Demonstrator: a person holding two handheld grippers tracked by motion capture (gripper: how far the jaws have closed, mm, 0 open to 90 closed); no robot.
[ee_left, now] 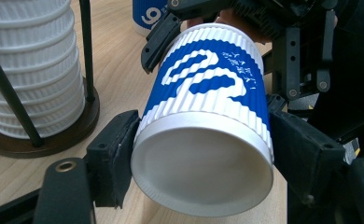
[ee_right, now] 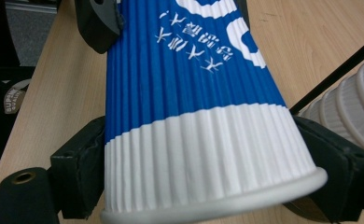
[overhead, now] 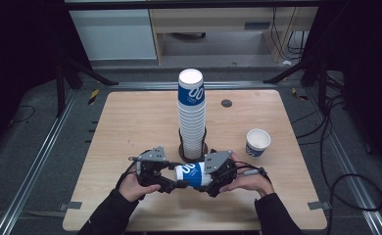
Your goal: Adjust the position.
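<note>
Blue and white, the ribbed paper cup (overhead: 193, 175) lies on its side just above the wooden counter (overhead: 130, 122), in front of the tall cup stack (overhead: 192, 115). Its long axis runs left to right. The left gripper (overhead: 172, 182) clamps its narrow bottom end; the right gripper (overhead: 209, 182) grips the wide rim end. Both hands (overhead: 132, 187) reach in low, facing each other.

I see the blue-and-white ribbed cup (overhead: 192, 175) lying sideways near the table's front edge, base pointing left.
</note>
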